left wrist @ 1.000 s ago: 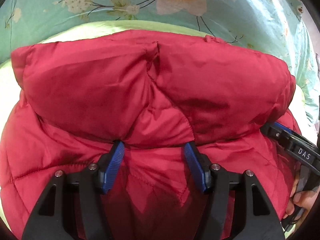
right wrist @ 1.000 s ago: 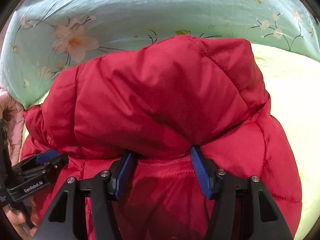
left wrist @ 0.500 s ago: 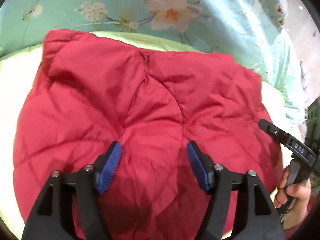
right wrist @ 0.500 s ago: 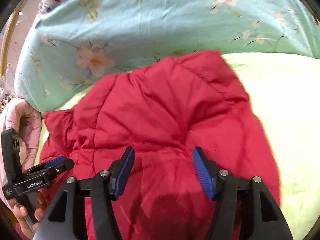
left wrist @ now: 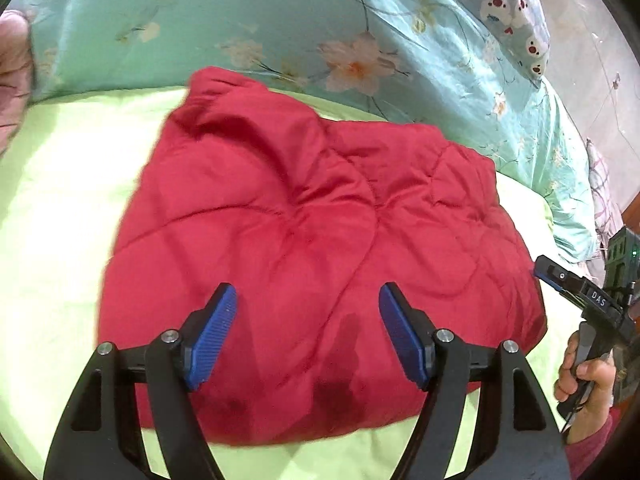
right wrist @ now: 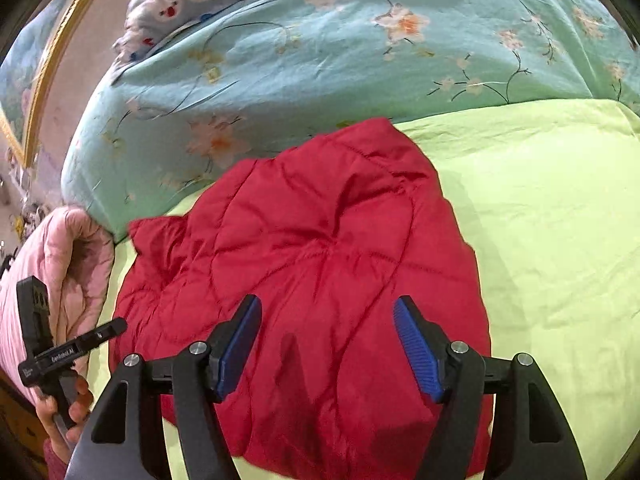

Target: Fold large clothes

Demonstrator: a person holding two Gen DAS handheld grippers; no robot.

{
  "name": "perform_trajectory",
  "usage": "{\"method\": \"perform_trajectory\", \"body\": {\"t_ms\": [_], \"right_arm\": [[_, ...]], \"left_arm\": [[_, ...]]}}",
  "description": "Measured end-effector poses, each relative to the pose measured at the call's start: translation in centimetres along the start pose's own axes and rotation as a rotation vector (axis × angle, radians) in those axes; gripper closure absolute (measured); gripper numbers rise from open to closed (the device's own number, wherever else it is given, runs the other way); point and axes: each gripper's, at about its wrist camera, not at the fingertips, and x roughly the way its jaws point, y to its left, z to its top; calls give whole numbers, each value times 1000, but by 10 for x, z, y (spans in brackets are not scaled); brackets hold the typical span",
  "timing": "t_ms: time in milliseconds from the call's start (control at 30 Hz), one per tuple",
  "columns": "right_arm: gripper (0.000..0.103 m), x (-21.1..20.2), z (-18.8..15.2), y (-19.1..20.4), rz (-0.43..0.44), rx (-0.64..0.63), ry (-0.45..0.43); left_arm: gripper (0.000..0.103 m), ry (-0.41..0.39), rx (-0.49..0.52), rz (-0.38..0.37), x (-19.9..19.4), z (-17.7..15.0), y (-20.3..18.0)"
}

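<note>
The work surface is a bed covered with a pale green sheet [left wrist: 60, 240]. Along its far side lies a turquoise quilt [right wrist: 340, 60] printed with pale flowers, and a pillow [left wrist: 508, 4] with a cartoon pattern sits at the quilt's far end. A pink padded garment [right wrist: 76, 256] lies at the edge of the sheet, just beside the quilt.

The red quilted jacket [left wrist: 320, 240] lies folded into a compact bundle on the green sheet, its far edge touching the quilt (the stitched panels face up and are creased).

The left gripper [left wrist: 308, 332] hangs above the near part of the jacket. Its blue-padded jaws stand apart, with nothing pinched between them; the fabric is only seen beneath the gap.

The right gripper [right wrist: 328, 344] hangs likewise above the jacket's near part. Its jaws are opening, and no cloth is between the pads.

Each gripper is held by a hand [left wrist: 584, 384] on its handle, visible at the frame edge of the opposite view.
</note>
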Motion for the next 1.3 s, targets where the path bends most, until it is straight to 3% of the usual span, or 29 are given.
{"method": "perform_trajectory", "body": {"t_ms": [100, 233, 333, 600, 900, 967, 1033, 1233, 1300], "right_arm": [[32, -7, -13, 16, 11, -64, -16], [32, 3, -28, 30, -73, -162, 10], [33, 29, -31, 13, -103, -117, 74], [32, 44, -35, -3, -88, -68, 80], [32, 2, -25, -11, -41, -32, -12], [23, -7, -20, -21, -38, -9, -30], [18, -9, -16, -34, -32, 19, -23], [18, 5, -12, -74, -43, 104, 46], [18, 15, -12, -87, 27, 143, 84]], "left_arm": [[30, -18, -10, 24, -9, -16, 15], [30, 15, -28, 92, 10, -21, 36], [21, 25, -54, 77, 25, -18, 47], [4, 36, -55, 127, 51, -12, 50], [4, -14, -104, 48, 9, -14, 75], [4, -9, -129, 20, 4, -15, 86], [4, 13, -159, -12, 7, -16, 100], [4, 72, -210, -145, 24, -29, 127], [2, 99, -256, -211, 35, -33, 137]]}}
